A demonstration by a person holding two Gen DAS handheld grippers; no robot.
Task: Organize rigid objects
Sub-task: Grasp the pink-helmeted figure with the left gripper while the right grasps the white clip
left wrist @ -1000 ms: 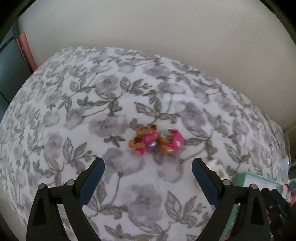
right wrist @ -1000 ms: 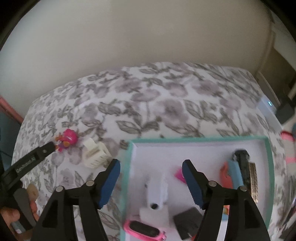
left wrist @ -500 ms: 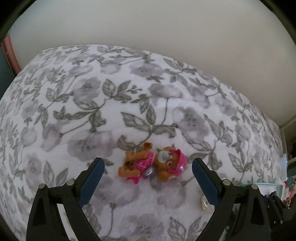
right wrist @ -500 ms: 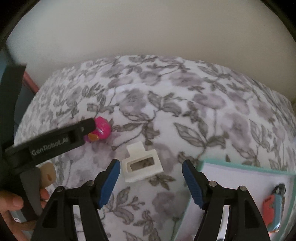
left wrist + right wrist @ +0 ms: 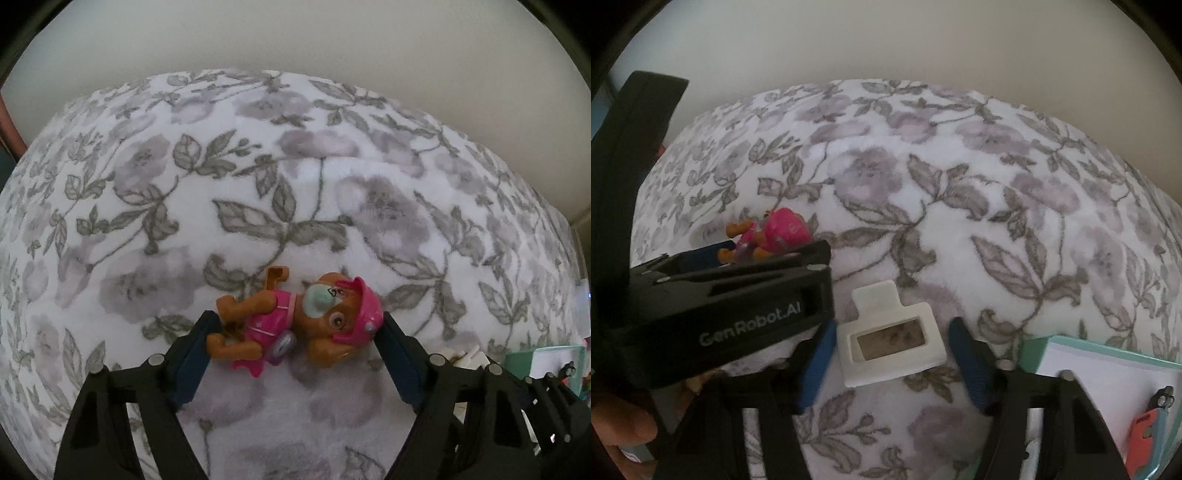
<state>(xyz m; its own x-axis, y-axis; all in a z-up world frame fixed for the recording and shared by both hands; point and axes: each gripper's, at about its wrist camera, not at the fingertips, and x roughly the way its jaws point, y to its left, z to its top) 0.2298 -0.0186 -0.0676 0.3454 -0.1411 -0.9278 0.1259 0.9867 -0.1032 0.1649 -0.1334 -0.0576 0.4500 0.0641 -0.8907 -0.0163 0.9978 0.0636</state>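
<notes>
Two grasps closing at once | left hand-held gripper jaws wide, just narrowing around pup figurine lying on floral blanket | right hand-held gripper half-wide, narrowing around white plastic frame | teal tray at 4 o'clock | next: pinch, lift, carry to tray

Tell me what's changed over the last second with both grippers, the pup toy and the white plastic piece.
The left gripper has come down around the pup toy, jaws closing, pads at its ends. The right gripper swung from over the teal tray to straddle the white plastic piece, jaws closing, gaps remaining on both sides. Toy and piece lie unmoved on the floral blanket.
</notes>
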